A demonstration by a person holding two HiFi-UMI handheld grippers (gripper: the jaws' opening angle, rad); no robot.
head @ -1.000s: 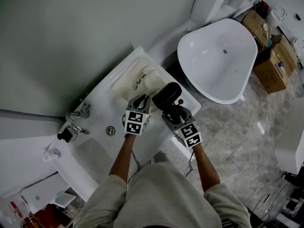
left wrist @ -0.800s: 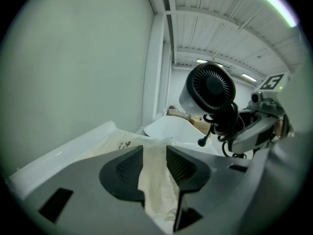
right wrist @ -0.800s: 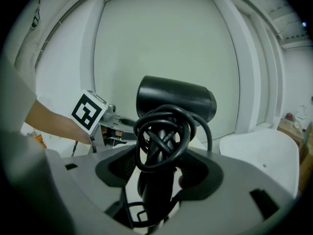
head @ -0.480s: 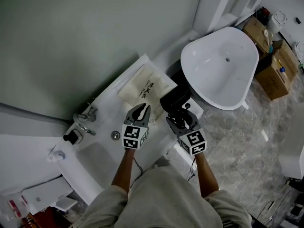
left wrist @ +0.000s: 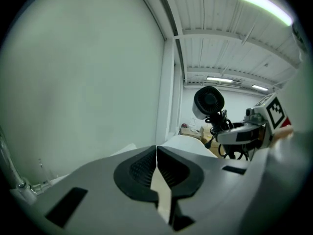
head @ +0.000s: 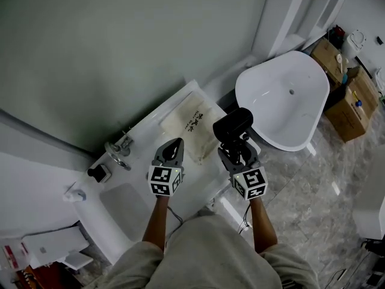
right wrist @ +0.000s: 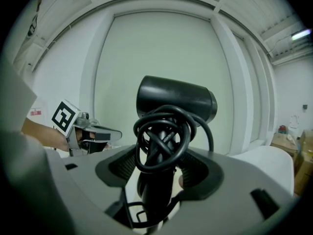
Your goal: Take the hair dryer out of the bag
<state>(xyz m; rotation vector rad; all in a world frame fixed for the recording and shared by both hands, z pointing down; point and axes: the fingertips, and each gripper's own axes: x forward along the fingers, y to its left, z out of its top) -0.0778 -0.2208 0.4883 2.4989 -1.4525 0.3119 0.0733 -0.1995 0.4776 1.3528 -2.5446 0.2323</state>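
Right gripper view, hair dryer [right wrist: 176, 99] handle pinched between right gripper [right wrist: 157, 166] jaws, left gripper [head: 175, 143] jaws pressed together

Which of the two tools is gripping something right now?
The right tool, at the head view's right: its jaws clamp the handle of the black hair dryer. The left tool has its jaws shut together with nothing between them.

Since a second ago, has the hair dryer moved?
Yes. In the head view the hair dryer, clamped in the right gripper, has shifted from the bag's corner toward the bathtub, now nearly meeting its rim.
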